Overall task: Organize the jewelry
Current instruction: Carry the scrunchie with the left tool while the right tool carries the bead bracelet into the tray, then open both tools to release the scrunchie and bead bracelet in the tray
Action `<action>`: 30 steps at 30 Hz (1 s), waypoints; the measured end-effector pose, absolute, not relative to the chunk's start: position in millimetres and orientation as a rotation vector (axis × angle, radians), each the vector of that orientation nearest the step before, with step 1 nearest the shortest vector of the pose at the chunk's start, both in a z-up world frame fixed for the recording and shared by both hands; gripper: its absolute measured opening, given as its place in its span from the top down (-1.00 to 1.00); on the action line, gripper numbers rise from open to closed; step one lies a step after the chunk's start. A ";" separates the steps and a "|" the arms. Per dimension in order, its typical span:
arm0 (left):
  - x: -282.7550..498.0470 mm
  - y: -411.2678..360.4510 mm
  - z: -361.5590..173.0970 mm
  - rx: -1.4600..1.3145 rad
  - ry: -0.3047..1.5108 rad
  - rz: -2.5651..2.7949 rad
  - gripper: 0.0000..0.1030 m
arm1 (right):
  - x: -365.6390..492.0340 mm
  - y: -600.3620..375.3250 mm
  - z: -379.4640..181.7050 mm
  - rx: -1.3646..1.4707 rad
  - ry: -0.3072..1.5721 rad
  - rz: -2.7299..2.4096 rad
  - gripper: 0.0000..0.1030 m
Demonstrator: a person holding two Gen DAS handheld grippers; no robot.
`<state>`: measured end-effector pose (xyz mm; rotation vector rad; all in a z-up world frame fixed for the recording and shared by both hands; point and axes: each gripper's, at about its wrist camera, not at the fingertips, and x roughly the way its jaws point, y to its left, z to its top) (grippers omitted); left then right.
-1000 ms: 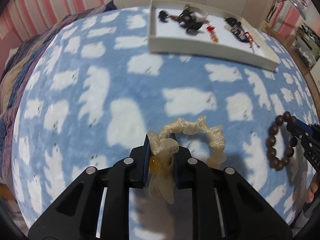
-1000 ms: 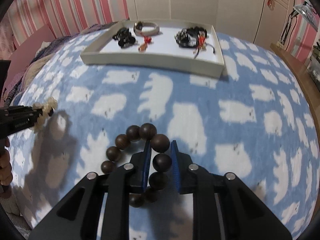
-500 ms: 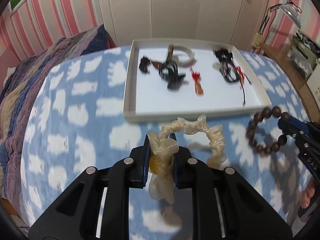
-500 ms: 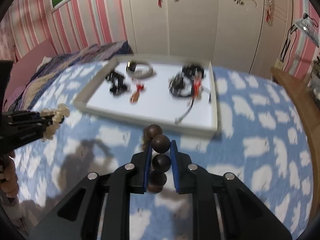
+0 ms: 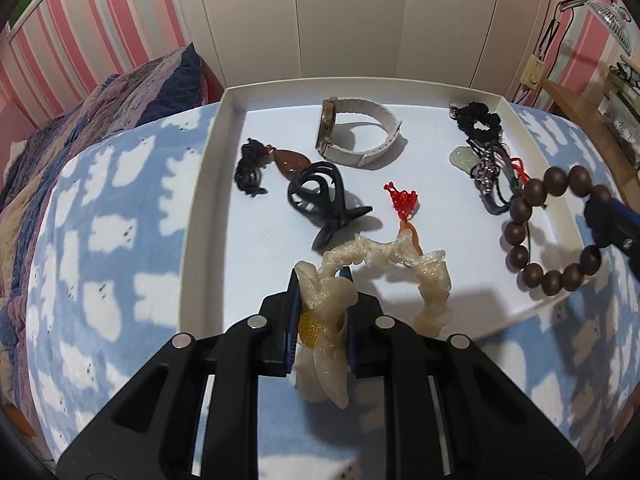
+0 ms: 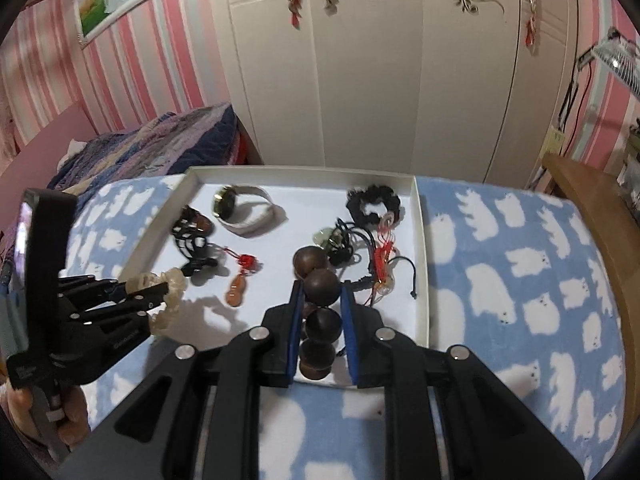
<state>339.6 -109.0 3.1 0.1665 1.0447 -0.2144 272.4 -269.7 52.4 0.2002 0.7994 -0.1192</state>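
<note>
A cream glittery scrunchie (image 5: 384, 268), clamped in the left gripper (image 5: 320, 320), is hanging over the shallow white tray's (image 5: 200, 208) near edge; the right gripper (image 6: 319, 320) is pinching a dark wooden bead bracelet (image 5: 552, 232) above, apparently, its near right corner. Releasing early risks either piece landing on the blanket (image 5: 100, 240).

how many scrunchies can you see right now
2. The cream glittery fabric scrunchie is clamped in the left gripper above the white tray's near edge. The black ruffled scrunchie lies in the tray's far right corner. Tangled cords could hide more.

Left gripper (image 5: 320, 312) clamps a cream scrunchie (image 5: 372, 276) over the white tray (image 5: 200, 208).
</note>
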 end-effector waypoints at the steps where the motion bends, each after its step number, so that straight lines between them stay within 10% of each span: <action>1: 342.5 -111.3 0.6 0.169 1.046 -0.213 0.67 | 277.3 -273.7 43.4 0.202 0.814 -0.136 0.64; 19: 350.5 -121.5 -24.9 0.243 1.038 -0.185 0.64 | 302.6 -297.0 -15.3 0.190 0.930 -0.243 0.63; 30: 343.4 -113.9 -24.1 0.220 1.035 -0.181 0.30 | 302.6 -283.5 -13.3 0.115 0.943 -0.272 0.55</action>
